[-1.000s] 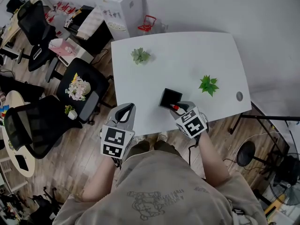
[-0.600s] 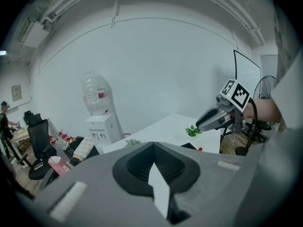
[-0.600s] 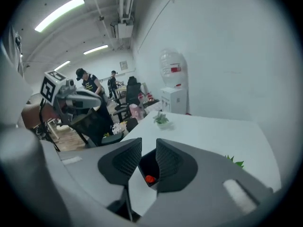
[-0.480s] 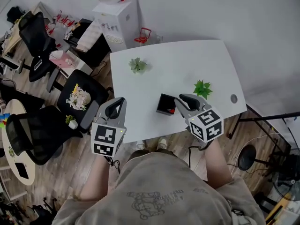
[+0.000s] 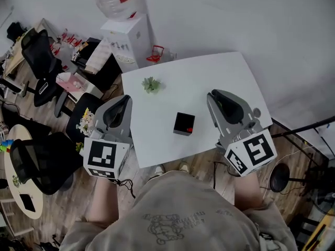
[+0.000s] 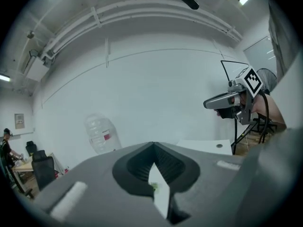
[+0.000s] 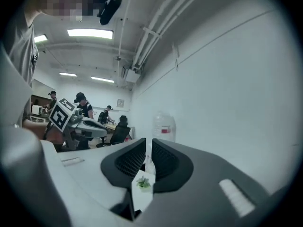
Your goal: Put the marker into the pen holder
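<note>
The black square pen holder [image 5: 183,123] stands on the white table [image 5: 209,77] near its front edge. A red marker tip [image 5: 190,130] shows inside the holder at its near right corner. My left gripper [image 5: 124,99] hangs raised over the table's left edge, jaws shut and empty [image 6: 152,145]. My right gripper [image 5: 215,94] is raised to the right of the holder, well apart from it. Its jaws stand together with only a thin slit and nothing between them [image 7: 148,148].
A small green plant [image 5: 151,84] sits at the table's back left; it also shows past the right jaws [image 7: 143,183]. A water dispenser [image 5: 127,33] stands behind the table. Office chairs [image 5: 42,150] and clutter fill the floor to the left. A hole [image 5: 256,112] marks the table's right end.
Both grippers have risen and spread apart from the table. The right gripper let go of the red marker, which now stays in the pen holder.
</note>
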